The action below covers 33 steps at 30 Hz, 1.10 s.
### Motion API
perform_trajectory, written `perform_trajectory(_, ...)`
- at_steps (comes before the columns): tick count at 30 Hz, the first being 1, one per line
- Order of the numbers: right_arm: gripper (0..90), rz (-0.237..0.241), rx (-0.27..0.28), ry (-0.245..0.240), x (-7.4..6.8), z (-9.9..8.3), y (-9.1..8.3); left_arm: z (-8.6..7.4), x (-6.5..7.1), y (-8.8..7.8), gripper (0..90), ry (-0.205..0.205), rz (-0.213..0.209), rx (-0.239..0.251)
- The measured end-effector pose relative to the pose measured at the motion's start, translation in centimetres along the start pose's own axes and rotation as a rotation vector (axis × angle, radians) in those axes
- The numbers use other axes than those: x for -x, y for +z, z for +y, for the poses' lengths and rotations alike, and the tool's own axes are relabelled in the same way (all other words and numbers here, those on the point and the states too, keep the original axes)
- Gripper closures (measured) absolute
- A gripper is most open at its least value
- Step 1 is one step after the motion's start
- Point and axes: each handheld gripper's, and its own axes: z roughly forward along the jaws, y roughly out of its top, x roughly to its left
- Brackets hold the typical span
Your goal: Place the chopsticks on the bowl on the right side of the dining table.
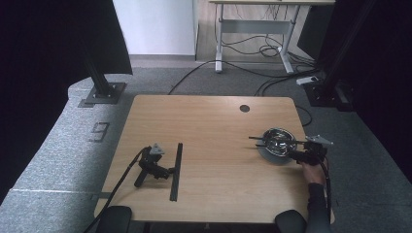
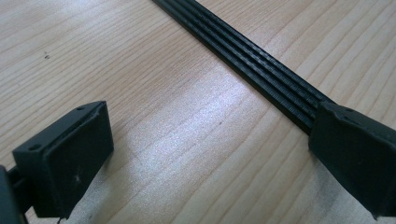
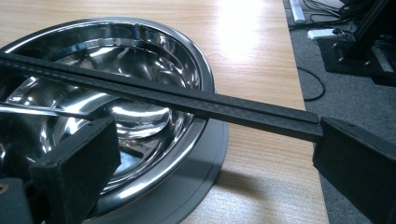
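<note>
A steel bowl (image 1: 277,141) (image 3: 140,60) stands on a grey round plate (image 1: 272,158) (image 3: 205,158) at the table's right side. A black ribbed strip (image 1: 265,140) (image 3: 187,100) lies across the bowl's rim. My right gripper (image 1: 297,149) (image 3: 210,163), held in a hand, is open beside the bowl, and the strip's near end meets its right jaw. A second long black strip (image 1: 175,171) (image 2: 252,65) lies flat left of centre. My left gripper (image 1: 167,171) (image 2: 210,163) rests on the table beside it, open, with no hand on it. Its right jaw overlaps that strip.
The wooden table (image 1: 214,184) has a round cable hole (image 1: 244,108) near its far edge. The bowl sits close to the right edge (image 3: 308,93). Cables (image 1: 262,48) and a desk frame stand on the carpet beyond. Black stands flank the table.
</note>
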Motion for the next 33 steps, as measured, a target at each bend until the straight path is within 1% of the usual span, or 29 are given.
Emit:
perform_trajectory(2, 0.4, -0.001, 0.0, -0.002, 0.0, 0.0, 0.0, 0.0, 0.0, 0.0, 0.0, 0.0, 0.0, 0.0)
perform_trajectory(4, 0.3, -0.013, 0.003, -0.004, 0.0, 0.0, -0.1, 0.0, 0.0, 0.0, 0.0, -0.001, 0.0, 0.0)
perform_trajectory(7, 0.3, -0.036, 0.011, -0.004, 0.0, 0.2, -0.7, 0.0, 0.0, 0.0, 0.0, 0.0, 0.0, 0.0)
perform_trajectory(11, 1.2, -0.062, 0.03, -0.013, -0.4, 0.5, -1.6, 0.0, 0.0, 0.0, 0.0, 0.0, 0.0, 0.0)
perform_trajectory(12, 1.4, -0.062, 0.024, -0.015, -0.6, 0.6, -1.8, 0.0, 0.0, 0.0, 0.0, 0.0, 0.0, 0.0)
perform_trajectory(14, 2.1, -0.047, 0.024, -0.026, -1.0, 0.7, -1.9, 0.0, 0.0, 0.0, 0.0, 0.0, 0.0, 0.0)
perform_trajectory(18, 2.1, -0.031, 0.008, -0.051, -1.8, 0.8, -1.6, 0.0, 0.0, 0.0, 0.0, 0.0, 0.0, 0.0)
perform_trajectory(20, 2.1, -0.036, -0.003, -0.071, -2.0, 0.7, -1.3, 0.0, 0.0, 0.0, 0.0, 0.0, 0.0, 0.0)
perform_trajectory(22, 2.0, -0.057, -0.008, -0.082, -2.0, 0.7, -1.3, 0.0, 0.0, 0.0, 0.0, 0.0, 0.0, 0.0)
perform_trajectory(25, 1.0, -0.077, -0.001, -0.059, -1.5, 0.7, -1.4, 0.0, 0.0, 0.0, 0.0, 0.0, 0.0, 0.0)
perform_trajectory(29, 0.1, -0.068, 0.002, -0.025, -0.9, 0.5, -1.0, 0.0, 0.0, 0.0, 0.0, 0.0, 0.0, 0.0)
perform_trajectory(31, 0.1, -0.073, -0.004, -0.026, -0.8, 0.4, -0.8, 0.0, 0.0, 0.0, 0.0, 0.0, 0.0, 0.0)
perform_trajectory(33, 0.1, -0.063, -0.01, -0.026, -0.7, 0.3, -0.6, 0.0, 0.0, 0.0, 0.0, -0.001, 0.0, 0.0)
